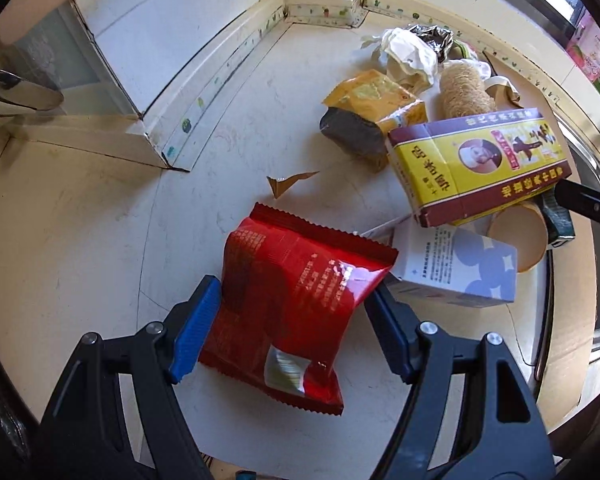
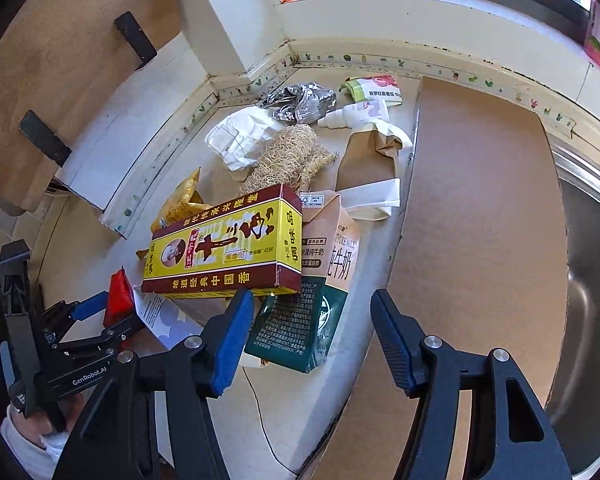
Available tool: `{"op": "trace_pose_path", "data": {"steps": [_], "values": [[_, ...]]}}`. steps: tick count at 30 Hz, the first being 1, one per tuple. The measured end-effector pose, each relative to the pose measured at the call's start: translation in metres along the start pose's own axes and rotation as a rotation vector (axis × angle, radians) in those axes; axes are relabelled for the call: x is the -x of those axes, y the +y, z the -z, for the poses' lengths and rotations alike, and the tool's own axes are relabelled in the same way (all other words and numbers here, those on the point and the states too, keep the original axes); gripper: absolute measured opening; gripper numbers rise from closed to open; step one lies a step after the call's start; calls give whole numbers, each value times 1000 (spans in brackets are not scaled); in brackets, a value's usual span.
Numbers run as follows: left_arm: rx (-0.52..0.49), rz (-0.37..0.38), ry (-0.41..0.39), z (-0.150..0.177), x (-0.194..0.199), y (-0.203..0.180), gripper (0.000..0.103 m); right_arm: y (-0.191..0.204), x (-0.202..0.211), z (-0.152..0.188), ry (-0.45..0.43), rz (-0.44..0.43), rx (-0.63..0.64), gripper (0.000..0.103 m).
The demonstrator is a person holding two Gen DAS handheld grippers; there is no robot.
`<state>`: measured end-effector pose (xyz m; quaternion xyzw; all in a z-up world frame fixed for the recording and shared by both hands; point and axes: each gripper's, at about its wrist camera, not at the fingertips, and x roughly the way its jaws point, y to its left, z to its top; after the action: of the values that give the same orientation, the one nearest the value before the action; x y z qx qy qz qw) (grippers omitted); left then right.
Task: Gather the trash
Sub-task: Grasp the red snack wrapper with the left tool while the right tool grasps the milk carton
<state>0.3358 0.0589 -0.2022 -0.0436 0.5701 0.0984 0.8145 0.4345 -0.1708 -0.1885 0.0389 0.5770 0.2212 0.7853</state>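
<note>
A red snack bag (image 1: pixel 296 300) lies on the white counter (image 1: pixel 100 240), and the blue pads of my left gripper (image 1: pixel 293 286) press on its two side edges. In the right wrist view the same left gripper (image 2: pixel 114 312) shows at the lower left with the red bag (image 2: pixel 118 300) in it. My right gripper (image 2: pixel 312 296) stands open over a dark green carton (image 2: pixel 296 328). Its left pad is close to a yellow and maroon box (image 2: pixel 224 252), while its right pad is clear of the carton.
Around them lie a white and blue carton (image 1: pixel 456 272), a brown milk carton (image 2: pixel 336 248), a loofah (image 2: pixel 292 160), crumpled paper (image 2: pixel 240 136), foil (image 2: pixel 300 102) and a yellow bag (image 1: pixel 376 100). A cardboard sheet (image 2: pixel 480 220) covers the counter beside a steel sink (image 2: pixel 592 280).
</note>
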Motion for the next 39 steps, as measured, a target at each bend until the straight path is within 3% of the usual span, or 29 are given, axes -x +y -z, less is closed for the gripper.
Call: {"op": "trace_pose_path", "data": {"steps": [15, 18, 20, 21, 23, 25, 32, 39], "values": [[12, 10, 21, -2, -14, 1, 69, -3, -37, -7, 86, -18, -44, 58], [10, 11, 12, -1, -12, -1, 58, 0, -41, -7, 91, -13, -46, 54], [11, 14, 7, -1, -8, -2, 40, 3, -38, -7, 76, -14, -36, 47], [15, 28, 8, 0, -7, -1, 35, 5, -35, -6, 64, -20, -30, 36], [21, 37, 2, 0, -3, -1, 25, 9, -30, -6, 56, -10, -17, 36], [23, 41, -9, 2, 1, -1, 20, 10, -25, -3, 44, -4, -11, 32], [32, 82, -37, 10, 19, 3, 11, 17, 3, 13, -8, 14, -2, 32], [44, 141, -74, 22, 50, 7, 9, 20, 36, 31, -59, 0, -13, 32]]}}
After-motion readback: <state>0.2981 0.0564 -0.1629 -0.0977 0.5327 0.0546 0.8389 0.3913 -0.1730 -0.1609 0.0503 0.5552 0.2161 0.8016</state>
